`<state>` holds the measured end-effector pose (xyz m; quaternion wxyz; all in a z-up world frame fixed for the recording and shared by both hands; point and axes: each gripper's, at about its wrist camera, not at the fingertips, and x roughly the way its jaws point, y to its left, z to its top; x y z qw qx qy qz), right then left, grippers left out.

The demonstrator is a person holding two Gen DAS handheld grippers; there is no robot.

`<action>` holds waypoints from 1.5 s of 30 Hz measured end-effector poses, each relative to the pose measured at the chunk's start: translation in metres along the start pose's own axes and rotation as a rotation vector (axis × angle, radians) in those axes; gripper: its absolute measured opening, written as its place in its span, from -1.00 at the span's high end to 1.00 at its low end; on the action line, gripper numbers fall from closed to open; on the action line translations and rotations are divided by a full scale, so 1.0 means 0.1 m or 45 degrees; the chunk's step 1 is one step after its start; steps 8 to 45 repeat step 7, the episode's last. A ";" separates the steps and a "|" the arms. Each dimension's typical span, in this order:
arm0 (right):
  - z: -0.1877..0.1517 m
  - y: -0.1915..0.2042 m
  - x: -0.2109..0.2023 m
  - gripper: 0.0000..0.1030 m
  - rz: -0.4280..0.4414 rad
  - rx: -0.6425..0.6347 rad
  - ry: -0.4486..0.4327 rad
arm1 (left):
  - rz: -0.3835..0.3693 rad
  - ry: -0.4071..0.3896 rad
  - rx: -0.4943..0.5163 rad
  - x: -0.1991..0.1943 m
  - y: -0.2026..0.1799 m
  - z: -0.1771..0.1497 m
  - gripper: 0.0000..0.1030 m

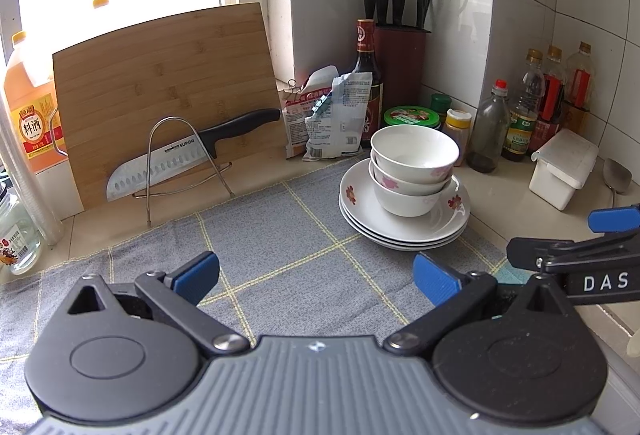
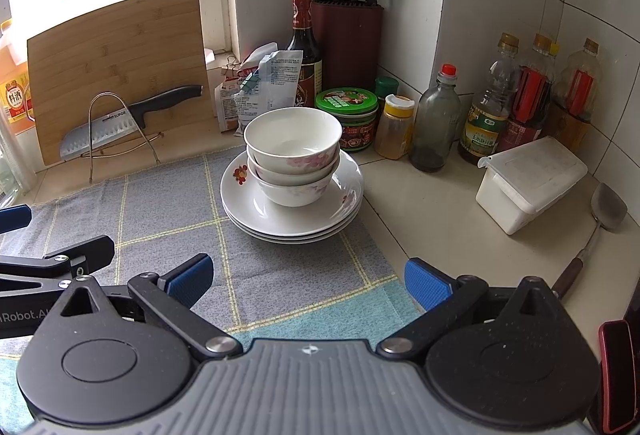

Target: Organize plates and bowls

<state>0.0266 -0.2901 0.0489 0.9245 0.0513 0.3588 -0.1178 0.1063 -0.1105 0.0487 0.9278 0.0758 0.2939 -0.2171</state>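
Right wrist view: three bowls (image 2: 293, 155) nest on stacked plates (image 2: 256, 207) on a grey cloth (image 2: 160, 211).
Left gripper (image 1: 316, 277) and right gripper (image 2: 307, 279) both hang spread wide and empty, short of the stack.

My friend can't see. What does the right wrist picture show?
Three white flowered bowls sit nested on a stack of plates on a grey checked cloth. The open right gripper points at them, holding nothing. Behind stand bottles and a knife block.

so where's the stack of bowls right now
In both views the bowls sit nested on the stacked plates, at the grey cloth's far right corner, just before the green-lidded jar.
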 end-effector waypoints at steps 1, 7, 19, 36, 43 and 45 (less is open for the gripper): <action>0.00 0.00 0.00 -1.00 -0.001 0.001 0.000 | 0.000 0.000 0.001 0.00 0.00 0.00 -0.99; 0.00 -0.01 -0.02 -1.00 -0.006 -0.004 -0.003 | 0.000 0.000 0.001 0.00 0.00 0.00 -0.99; 0.00 -0.01 -0.02 -1.00 -0.006 -0.004 -0.003 | 0.000 0.000 0.001 0.00 0.00 0.00 -0.99; 0.00 -0.01 -0.02 -1.00 -0.006 -0.004 -0.003 | 0.000 0.000 0.001 0.00 0.00 0.00 -0.99; 0.00 -0.01 -0.02 -1.00 -0.006 -0.004 -0.003 | 0.000 0.000 0.001 0.00 0.00 0.00 -0.99; 0.00 -0.01 -0.02 -1.00 -0.006 -0.004 -0.003 | 0.000 0.000 0.001 0.00 0.00 0.00 -0.99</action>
